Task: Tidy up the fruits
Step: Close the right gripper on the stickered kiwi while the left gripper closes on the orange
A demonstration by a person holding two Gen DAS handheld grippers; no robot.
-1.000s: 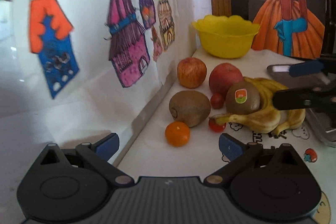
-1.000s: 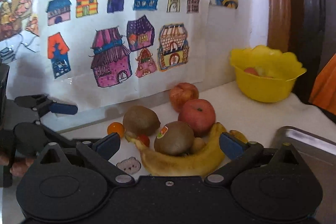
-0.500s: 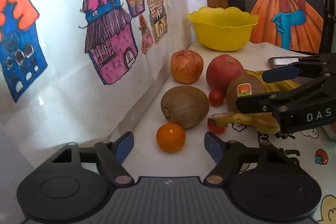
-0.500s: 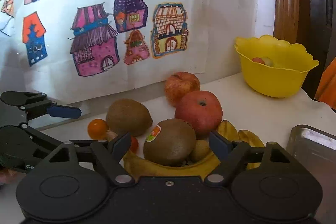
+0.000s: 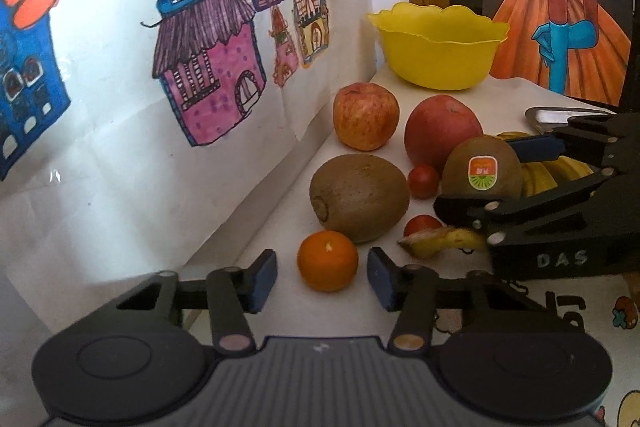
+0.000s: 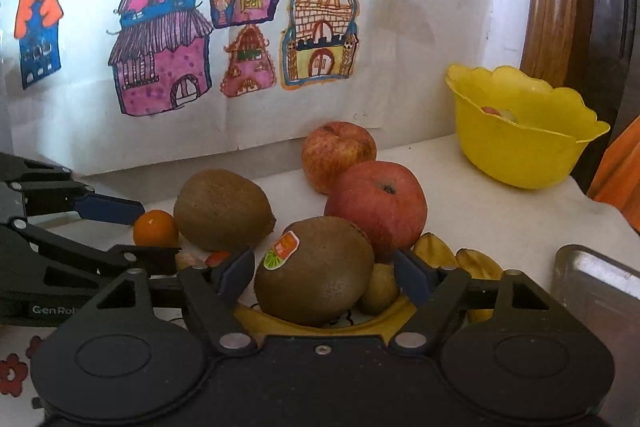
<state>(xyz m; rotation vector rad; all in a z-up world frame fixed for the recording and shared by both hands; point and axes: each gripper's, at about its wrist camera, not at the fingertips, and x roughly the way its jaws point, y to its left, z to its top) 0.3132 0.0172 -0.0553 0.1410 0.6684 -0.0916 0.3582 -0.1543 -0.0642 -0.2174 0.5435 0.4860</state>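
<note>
A small orange (image 5: 327, 260) sits on the white table between the open fingers of my left gripper (image 5: 322, 279), with gaps on both sides. A stickered kiwi (image 6: 316, 269) rests on a banana bunch (image 6: 476, 263), between the open fingers of my right gripper (image 6: 324, 275); contact is not clear. The right gripper also shows in the left wrist view (image 5: 476, 179) around that kiwi (image 5: 482, 169). A plain kiwi (image 5: 359, 197), two apples (image 5: 366, 115) (image 5: 442, 129) and cherry tomatoes (image 5: 423, 181) lie close by. A yellow bowl (image 5: 438, 51) stands at the far end.
A wall with house drawings (image 5: 208, 67) runs along the table's left side. A metal tray (image 6: 596, 291) lies at the right. A painting of a woman in an orange dress (image 5: 560, 27) stands behind the bowl. The bowl (image 6: 520, 131) holds some fruit.
Both grippers moved forward and narrowed somewhat. The left now brackets the small orange; the right now brackets the stickered kiwi.
</note>
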